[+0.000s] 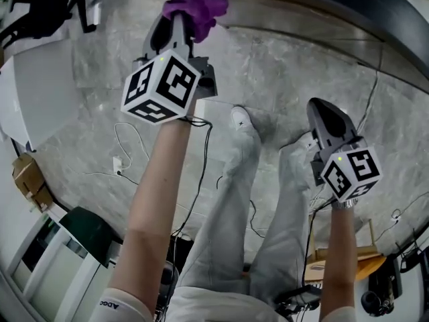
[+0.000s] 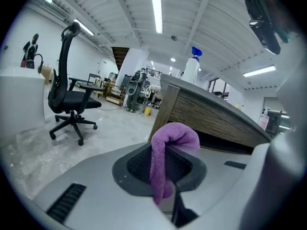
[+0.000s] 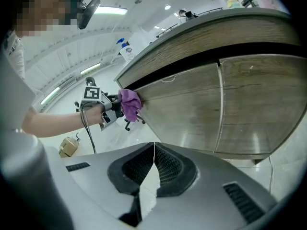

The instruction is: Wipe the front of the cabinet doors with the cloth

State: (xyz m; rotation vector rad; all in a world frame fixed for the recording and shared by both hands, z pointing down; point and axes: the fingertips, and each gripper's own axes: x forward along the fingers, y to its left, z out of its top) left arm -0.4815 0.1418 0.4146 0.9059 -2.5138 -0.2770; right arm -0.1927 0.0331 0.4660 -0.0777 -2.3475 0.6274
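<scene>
Right gripper view, left of centre: left gripper [image 3: 116,108], jaws clamped on the cloth [image 3: 129,103], holds it at the cabinet door [image 3: 192,109]'s left end. Right gripper [image 3: 154,152] is closed and empty. Wiping seems to be in hand; the next move calls for a sweep rightward across the doors.

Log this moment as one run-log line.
left gripper: shut on purple cloth | cloth: against end of wooden cabinet door | right gripper: shut, empty, clear of cabinet
</scene>
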